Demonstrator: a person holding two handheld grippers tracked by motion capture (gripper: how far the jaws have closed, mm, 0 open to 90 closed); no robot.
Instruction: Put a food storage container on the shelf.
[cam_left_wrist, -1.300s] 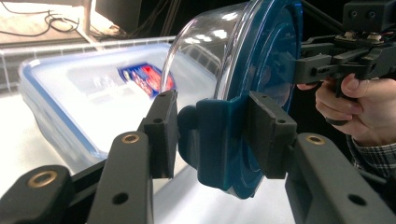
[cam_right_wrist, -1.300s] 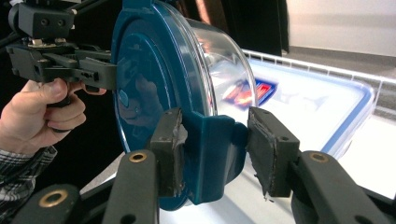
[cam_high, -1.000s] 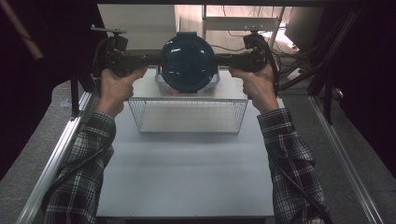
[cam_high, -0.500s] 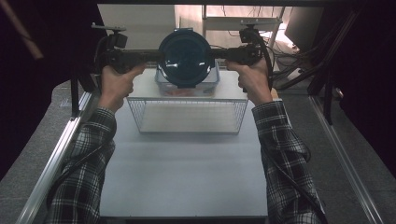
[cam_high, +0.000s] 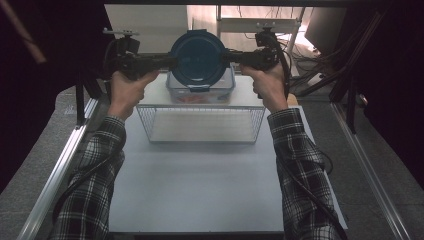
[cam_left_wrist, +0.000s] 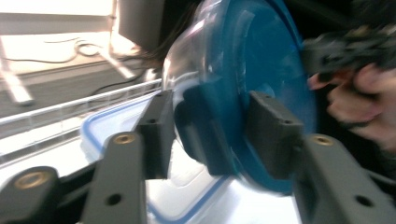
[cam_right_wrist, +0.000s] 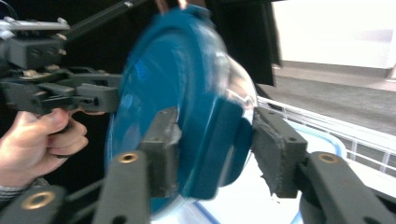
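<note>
White table (cam_high: 200, 190) fills the middle of the scene, dark space on both sides. On its far part stands a wire basket (cam_high: 201, 122), and behind it a clear box (cam_high: 200, 90) with blue rim. Above the box, a round blue container (cam_high: 198, 57) is held on edge between both grippers. Left gripper (cam_high: 167, 61) grasps its left side and right gripper (cam_high: 231, 56) its right side; both have just been opening a little, the container between the jaws.
</note>
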